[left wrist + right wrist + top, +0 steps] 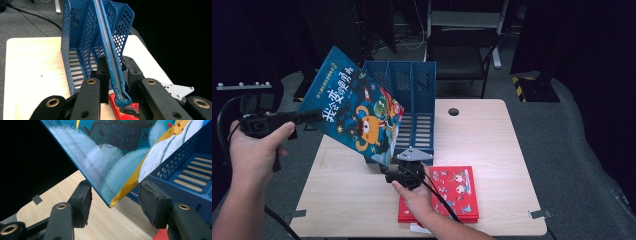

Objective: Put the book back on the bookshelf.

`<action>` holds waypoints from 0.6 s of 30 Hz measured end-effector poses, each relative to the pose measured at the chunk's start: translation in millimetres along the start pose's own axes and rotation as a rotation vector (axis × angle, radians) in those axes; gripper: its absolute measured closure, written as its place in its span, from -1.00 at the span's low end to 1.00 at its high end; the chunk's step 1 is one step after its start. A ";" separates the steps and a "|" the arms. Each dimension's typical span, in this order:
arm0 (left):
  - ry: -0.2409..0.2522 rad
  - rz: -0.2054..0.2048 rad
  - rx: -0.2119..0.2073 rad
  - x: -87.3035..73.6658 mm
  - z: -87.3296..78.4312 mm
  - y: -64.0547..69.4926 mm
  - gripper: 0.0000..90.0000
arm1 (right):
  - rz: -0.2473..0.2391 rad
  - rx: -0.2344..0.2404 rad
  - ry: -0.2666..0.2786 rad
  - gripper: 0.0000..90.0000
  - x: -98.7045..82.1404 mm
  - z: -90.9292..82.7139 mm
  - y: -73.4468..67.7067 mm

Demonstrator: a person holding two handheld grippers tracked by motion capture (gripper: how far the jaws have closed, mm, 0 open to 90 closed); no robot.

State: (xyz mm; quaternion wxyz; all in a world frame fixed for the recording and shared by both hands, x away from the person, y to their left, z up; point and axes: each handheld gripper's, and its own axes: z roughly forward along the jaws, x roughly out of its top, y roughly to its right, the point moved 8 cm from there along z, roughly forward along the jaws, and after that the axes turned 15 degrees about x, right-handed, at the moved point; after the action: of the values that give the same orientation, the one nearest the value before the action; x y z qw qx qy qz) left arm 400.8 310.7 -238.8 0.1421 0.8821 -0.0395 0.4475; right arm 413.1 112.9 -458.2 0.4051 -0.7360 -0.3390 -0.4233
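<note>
A blue picture book (pixel 354 112) with cartoon monsters hangs tilted above the table's left half. My left gripper (pixel 309 116) is shut on its upper left edge. In the left gripper view the book (pixel 110 50) runs edge-on between the closed jaws of that gripper (pixel 116 68). My right gripper (pixel 388 167) sits low at the book's bottom corner. In the right gripper view that corner of the book (pixel 120 150) pokes between the open jaws of the right gripper (pixel 113 200), and neither of the pads (pixel 152 202) touches it. A red book (pixel 457 192) lies flat under the right hand.
A blue slotted file rack (pixel 412 100) stands at the back middle of the wooden table (pixel 482 140), just behind the book. A cable hole (pixel 453 111) sits to the rack's right. A dark chair (pixel 462 45) stands beyond the table. Bare tabletop lies at the left front and right.
</note>
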 end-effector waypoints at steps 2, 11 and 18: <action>-0.001 0.003 0.000 -0.6 -1.6 -2.2 0.71 | -0.007 0.003 -0.002 -0.03 0.3 1.4 -0.7; -0.002 -0.008 0.012 1.0 -7.4 -9.0 0.71 | -0.017 0.015 -0.011 -0.02 3.8 8.4 -6.0; -0.006 -0.010 0.031 4.9 -10.0 -12.8 0.71 | 0.003 0.032 -0.018 -0.02 7.6 13.5 -8.7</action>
State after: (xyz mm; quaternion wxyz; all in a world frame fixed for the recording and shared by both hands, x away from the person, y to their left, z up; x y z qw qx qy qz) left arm 398.5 326.1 -232.0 0.1307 0.8856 -0.0287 0.4448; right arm 413.7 129.9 -452.9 0.4141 -0.7339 -0.3484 -0.4106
